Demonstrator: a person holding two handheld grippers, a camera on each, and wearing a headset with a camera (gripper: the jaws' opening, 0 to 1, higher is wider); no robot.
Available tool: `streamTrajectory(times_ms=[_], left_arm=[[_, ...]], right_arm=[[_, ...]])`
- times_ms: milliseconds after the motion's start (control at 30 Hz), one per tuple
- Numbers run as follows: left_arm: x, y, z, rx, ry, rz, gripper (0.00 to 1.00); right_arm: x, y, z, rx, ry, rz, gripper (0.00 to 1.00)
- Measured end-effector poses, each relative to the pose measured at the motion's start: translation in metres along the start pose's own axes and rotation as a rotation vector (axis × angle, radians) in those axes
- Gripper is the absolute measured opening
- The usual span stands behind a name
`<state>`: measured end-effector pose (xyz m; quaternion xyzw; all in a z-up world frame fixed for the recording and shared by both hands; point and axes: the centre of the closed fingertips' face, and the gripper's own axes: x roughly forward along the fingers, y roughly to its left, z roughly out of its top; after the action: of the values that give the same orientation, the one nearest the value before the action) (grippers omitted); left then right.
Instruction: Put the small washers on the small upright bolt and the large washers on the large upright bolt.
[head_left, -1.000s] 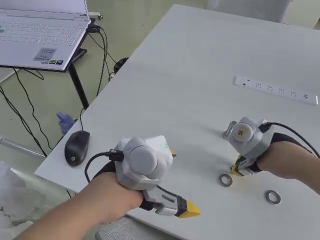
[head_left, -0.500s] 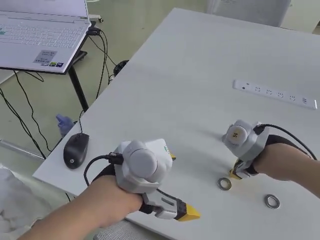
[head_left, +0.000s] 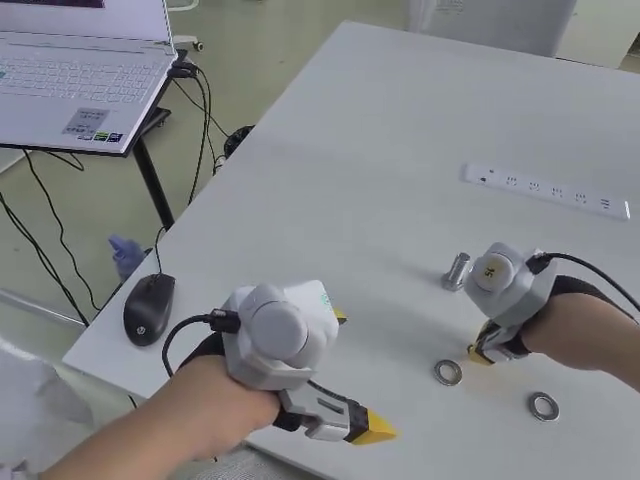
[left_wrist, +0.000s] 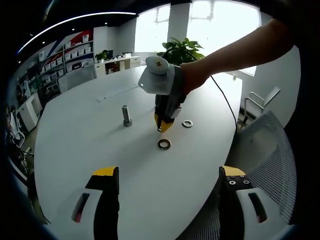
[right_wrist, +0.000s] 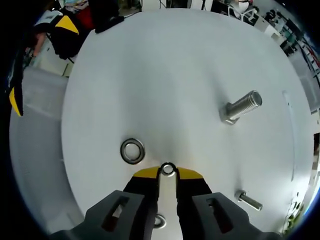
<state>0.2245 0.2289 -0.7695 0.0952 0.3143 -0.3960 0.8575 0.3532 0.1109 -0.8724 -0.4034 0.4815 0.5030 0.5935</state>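
My right gripper is shut on a small washer, held at its yellow tips just above the white table. A large washer lies flat to its left. The large bolt stands upright beyond, and the small bolt is off to the right. In the head view the right gripper is between the large bolt and two washers. My left gripper is open and holds nothing, hovering near the table's front edge.
A white power strip lies at the far right of the table. A black mouse sits at the table's left corner. A laptop is on a separate stand to the left. A mesh chair is beside the table.
My right gripper has shifted a little to the right with the small washer, uncovering the large bolt behind it. The left gripper has stayed put.
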Motion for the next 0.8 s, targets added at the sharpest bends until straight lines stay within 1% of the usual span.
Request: streamTrajectory(times_ms=[267, 367, 567, 800], left_arm=[[0.002, -0.001, 0.002, 0.005, -0.001, -0.004, 0.82], [0.002, -0.002, 0.003, 0.005, -0.002, -0.006, 0.82], [0.002, 0.000, 0.003, 0.005, -0.001, -0.006, 0.82], [0.001, 0.000, 0.003, 0.007, 0.000, -0.007, 0.82]], right_arm=[[-0.019, -0.011, -0.016, 0.033, -0.009, -0.020, 0.13], [-0.030, -0.011, -0.024, 0.058, -0.013, -0.023, 0.13], [-0.046, -0.012, -0.044, 0.085, -0.006, -0.034, 0.13], [-0.059, -0.023, -0.066, 0.127, 0.006, -0.054, 0.13]])
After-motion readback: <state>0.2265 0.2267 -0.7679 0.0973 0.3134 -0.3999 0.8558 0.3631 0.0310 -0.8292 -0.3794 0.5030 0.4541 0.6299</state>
